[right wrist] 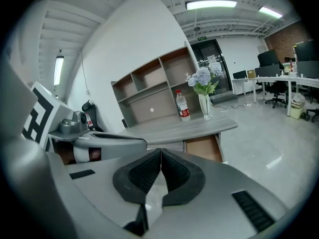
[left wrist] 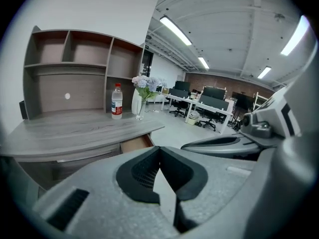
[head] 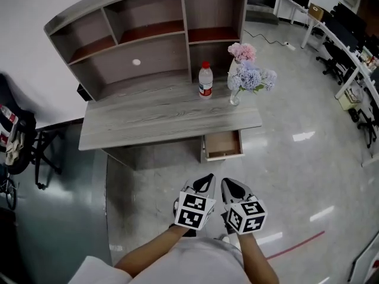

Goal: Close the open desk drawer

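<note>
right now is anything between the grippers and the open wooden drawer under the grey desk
Nothing visible: only glossy floor lies between the shut left gripper, the shut right gripper and the open wooden drawer. Its inside looks empty.

A grey wood-grain counter carries a shelf unit along its back edge, with a water bottle and a vase of flowers toward its right end.

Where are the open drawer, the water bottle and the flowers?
open drawer [head: 223,144], head view, its inner wooden floor.
water bottle [head: 205,83], head view, middle of its body.
flowers [head: 251,76], head view, the bluish blooms.
</note>
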